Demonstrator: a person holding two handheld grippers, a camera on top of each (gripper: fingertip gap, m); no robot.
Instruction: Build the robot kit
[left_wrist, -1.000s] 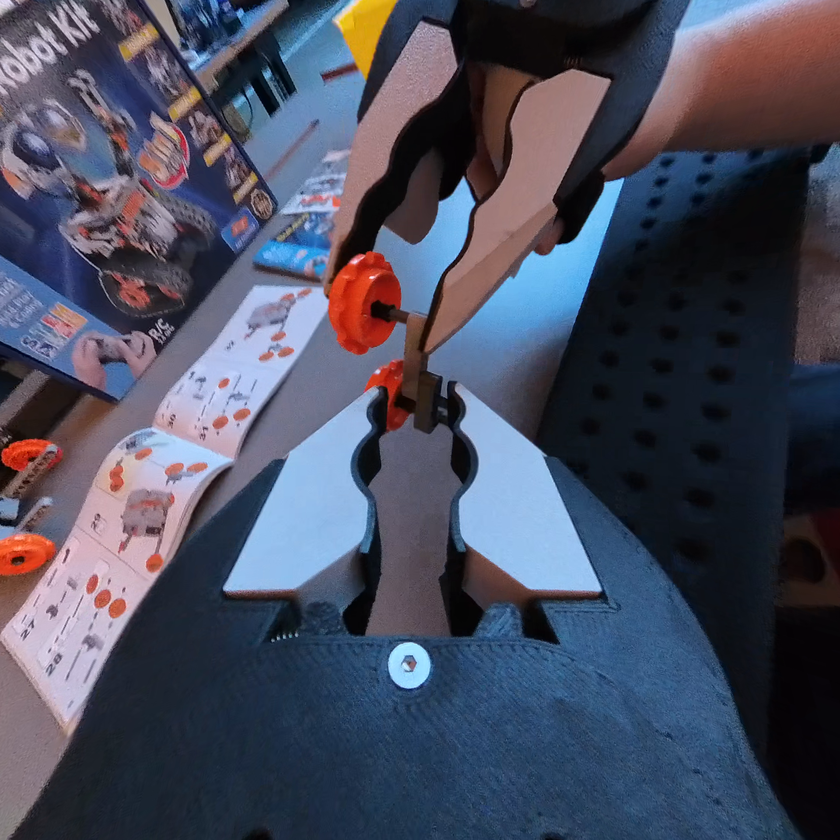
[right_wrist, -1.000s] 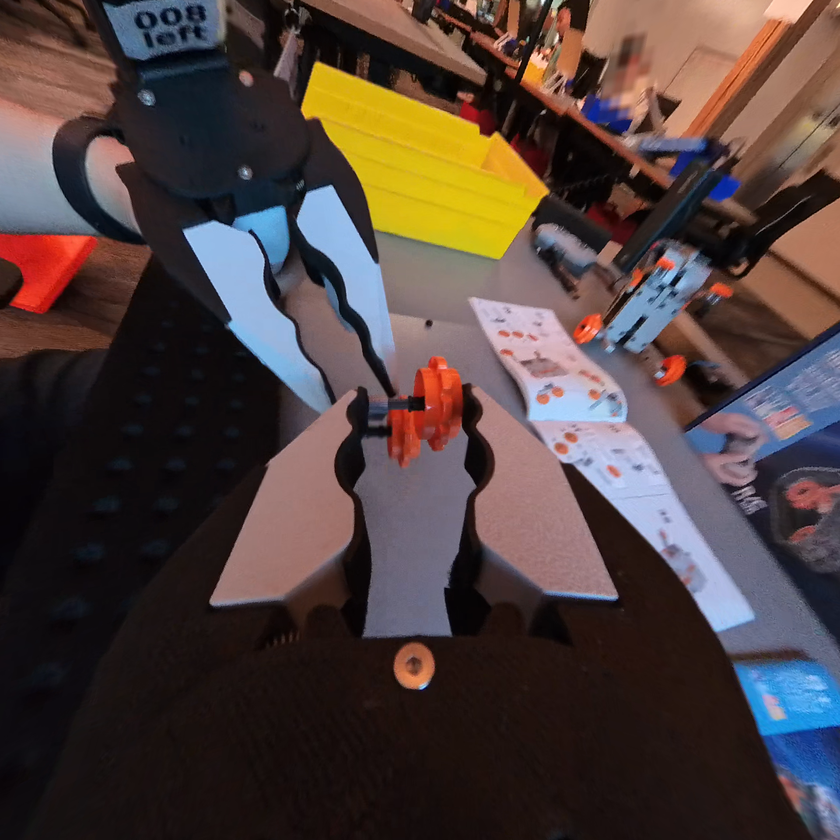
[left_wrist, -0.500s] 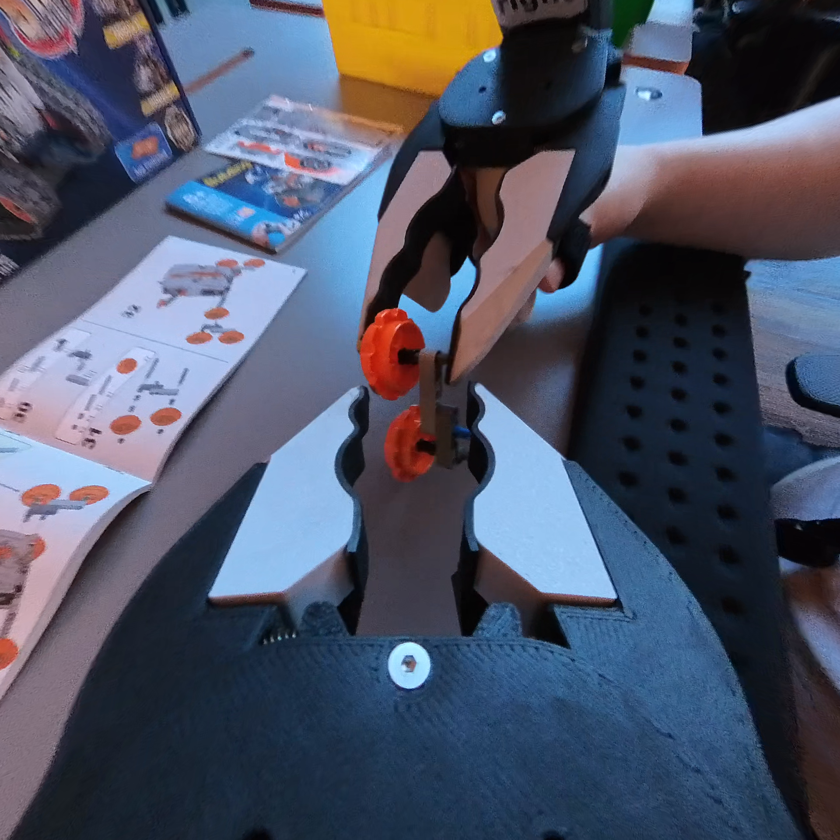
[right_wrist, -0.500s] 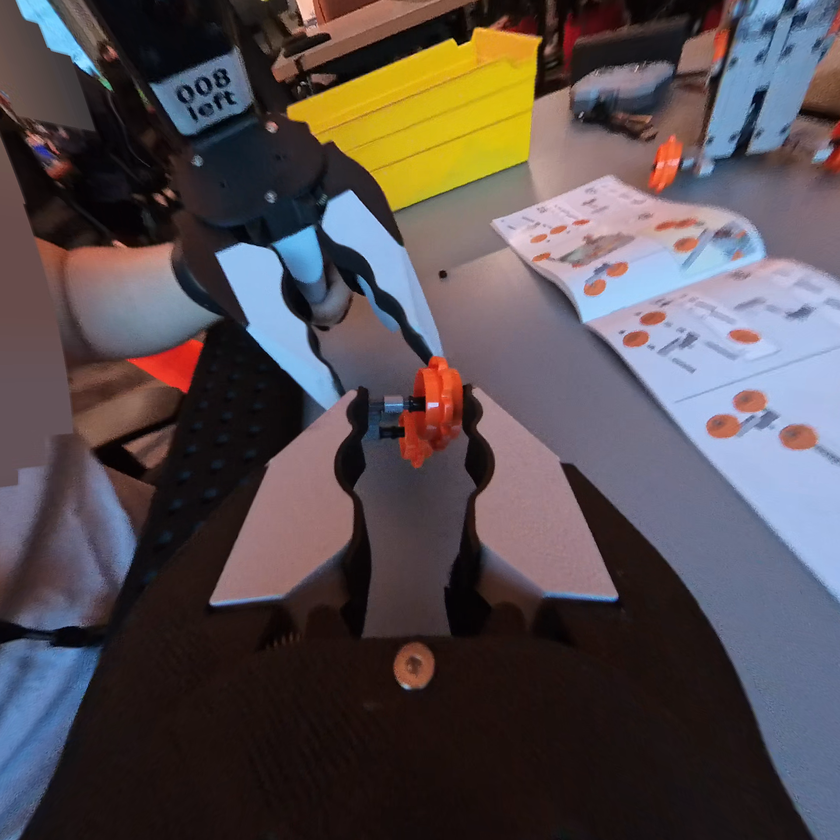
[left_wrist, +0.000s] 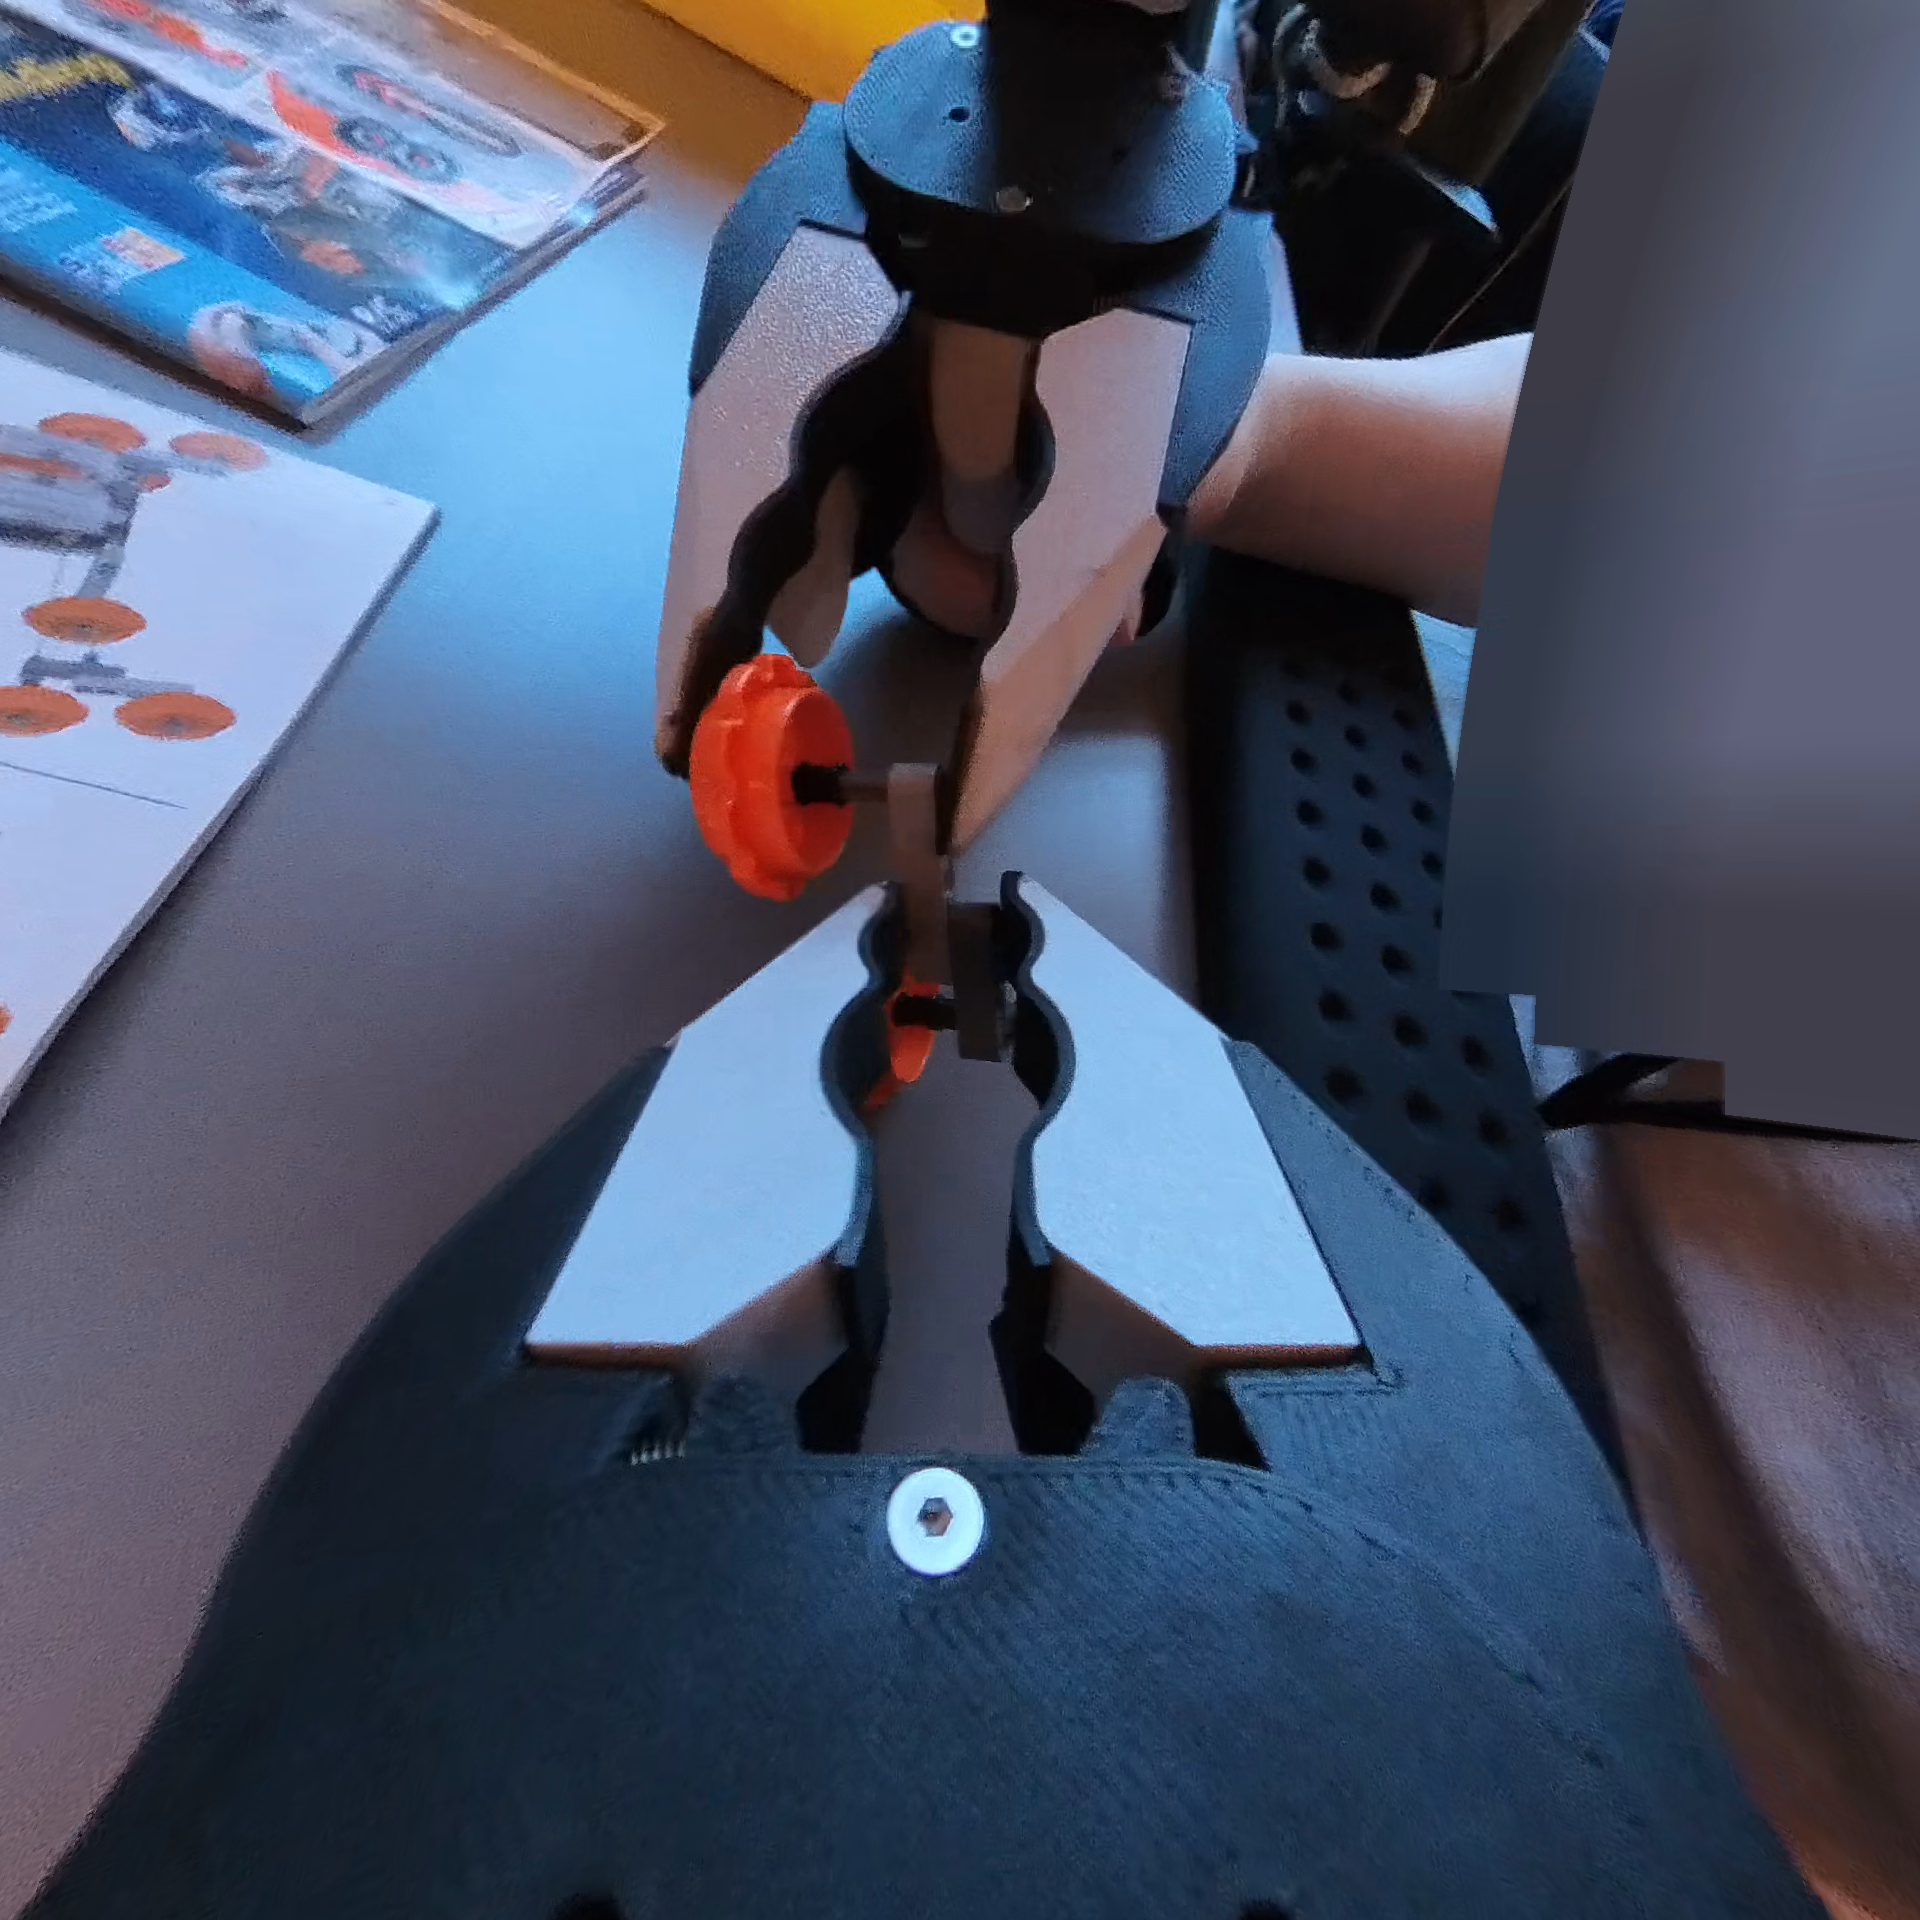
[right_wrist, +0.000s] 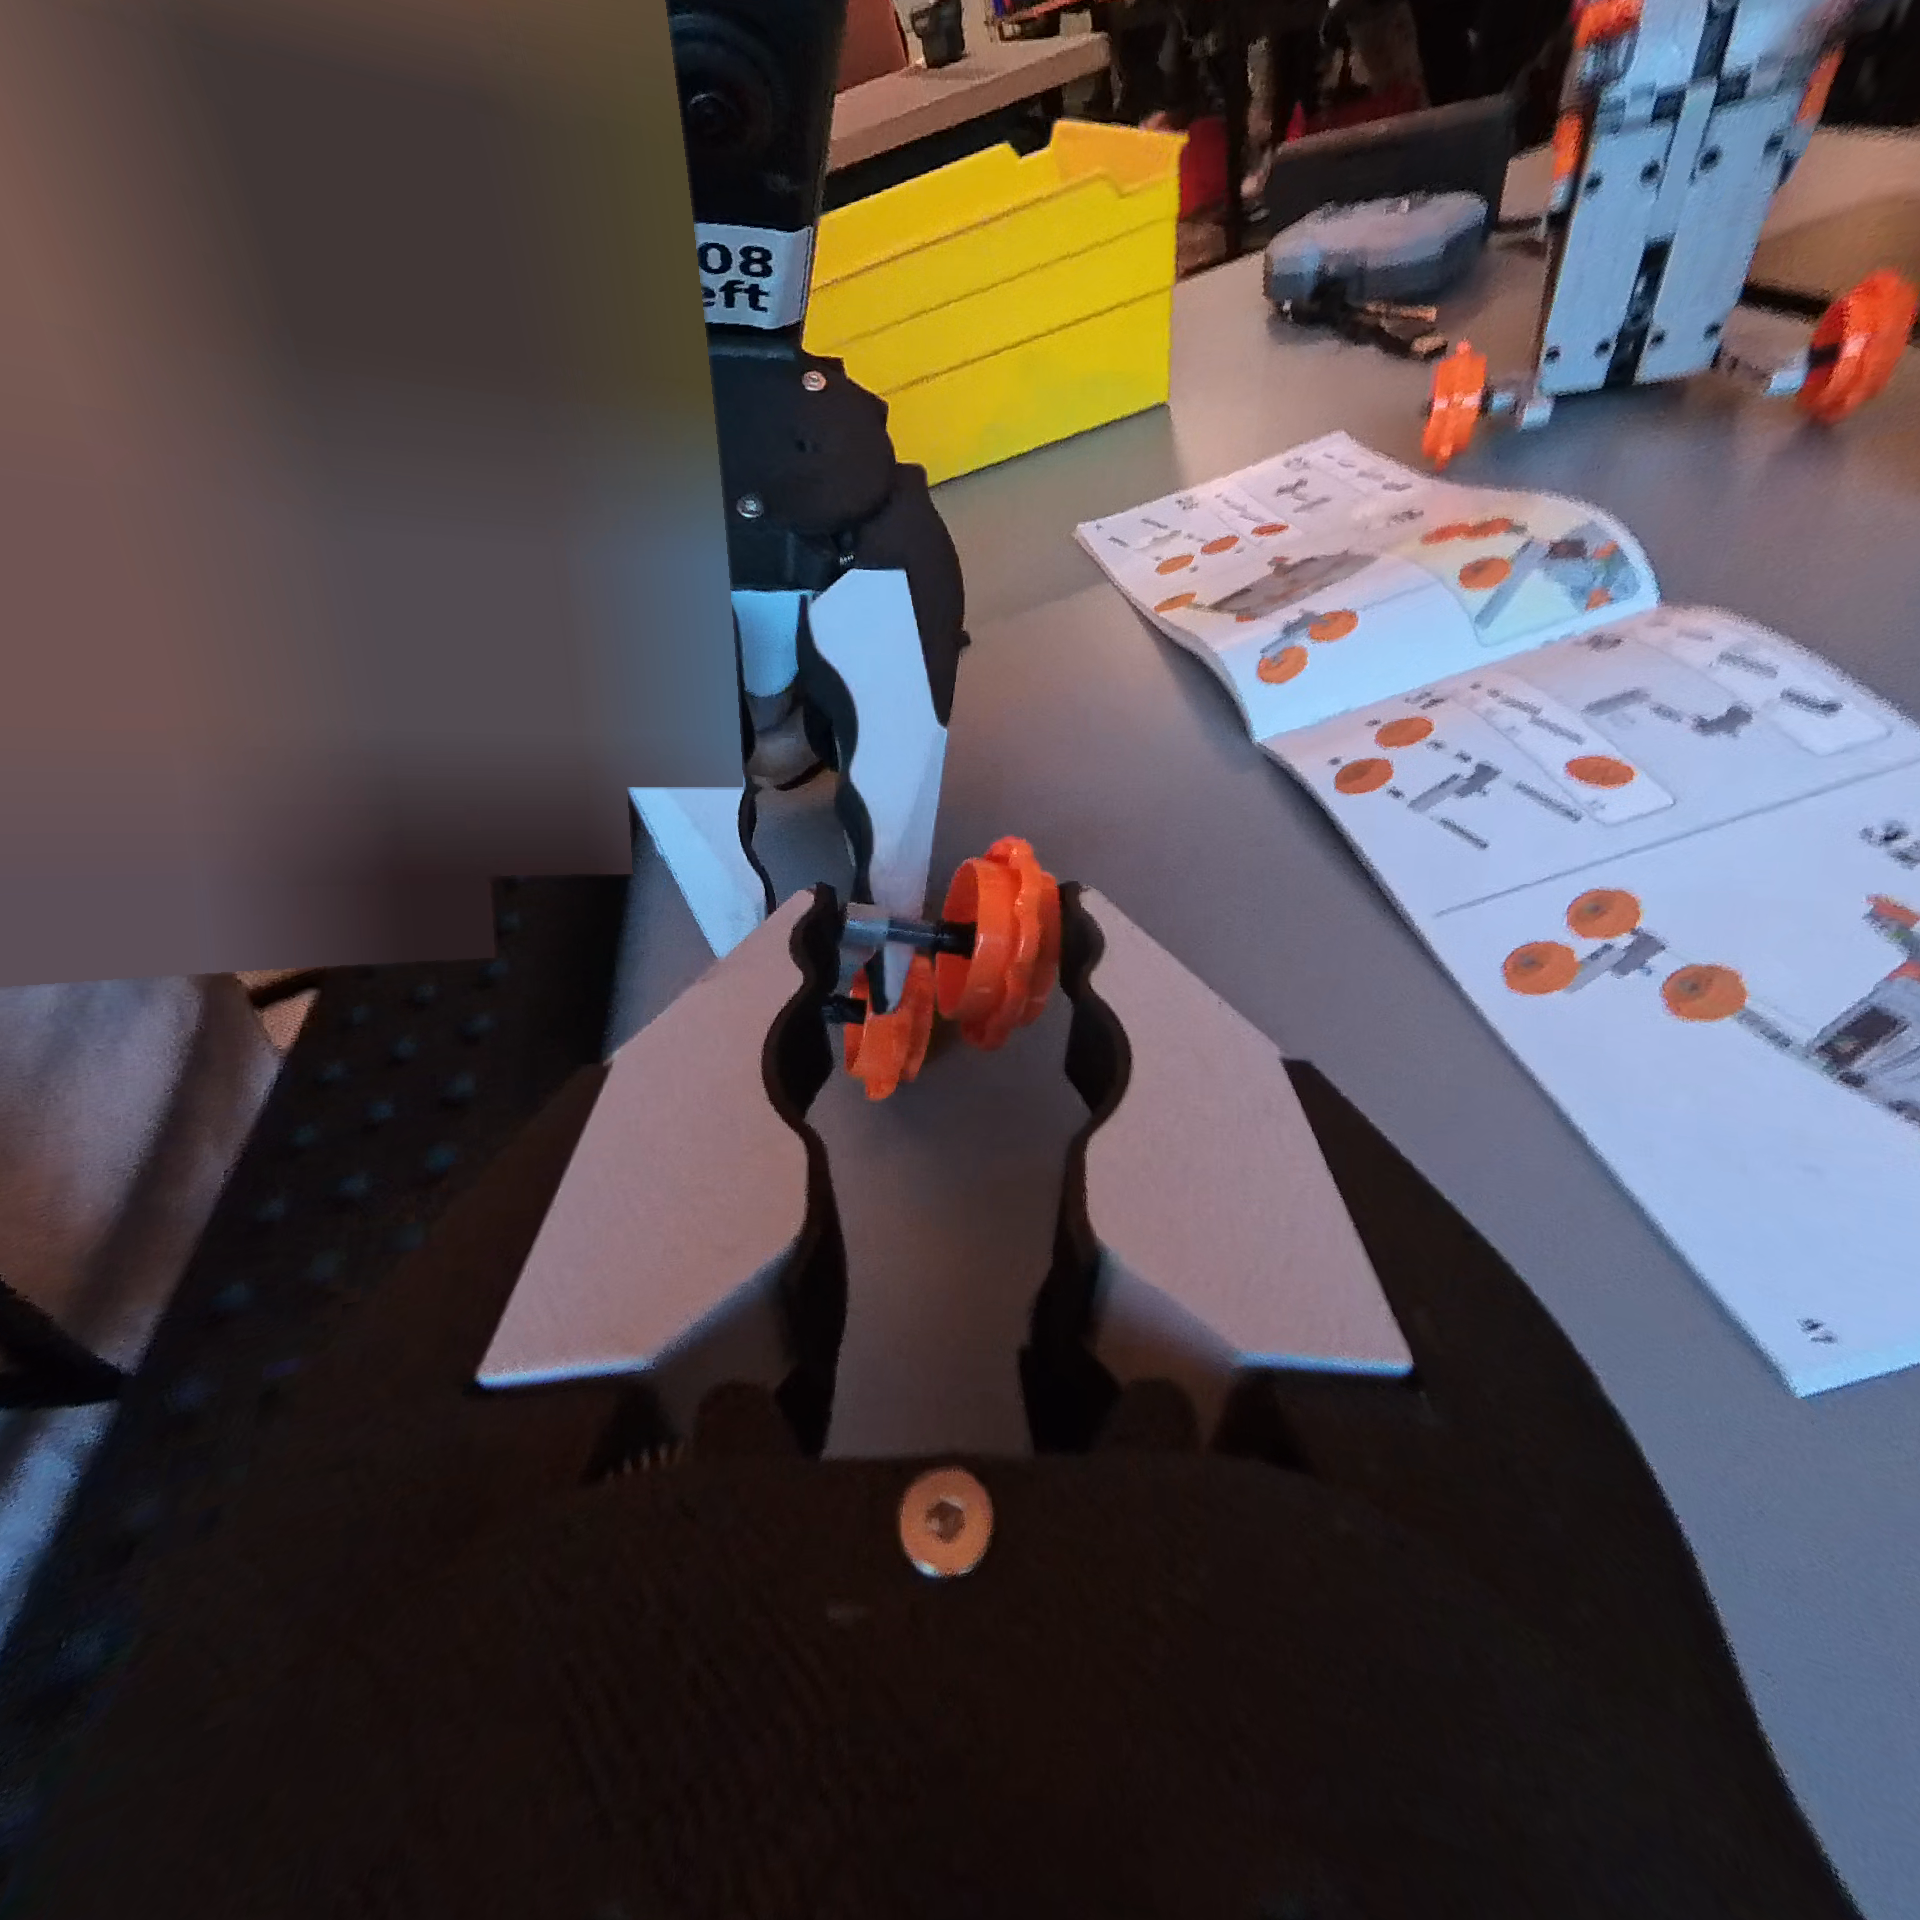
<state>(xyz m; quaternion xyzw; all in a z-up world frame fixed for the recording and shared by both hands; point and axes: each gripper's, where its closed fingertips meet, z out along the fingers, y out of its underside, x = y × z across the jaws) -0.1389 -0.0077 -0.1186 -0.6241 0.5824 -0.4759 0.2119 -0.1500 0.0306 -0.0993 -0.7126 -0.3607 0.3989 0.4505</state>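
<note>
Each wrist camera looks down its own fingers, close above the grey table (left_wrist: 436, 1018), facing the other; both share the wheel assembly (right_wrist: 940, 982)

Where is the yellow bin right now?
In the right wrist view the yellow bin stands at the table's far side, upper middle of the frame, just behind the left tool and left of the open instruction booklet.
</note>
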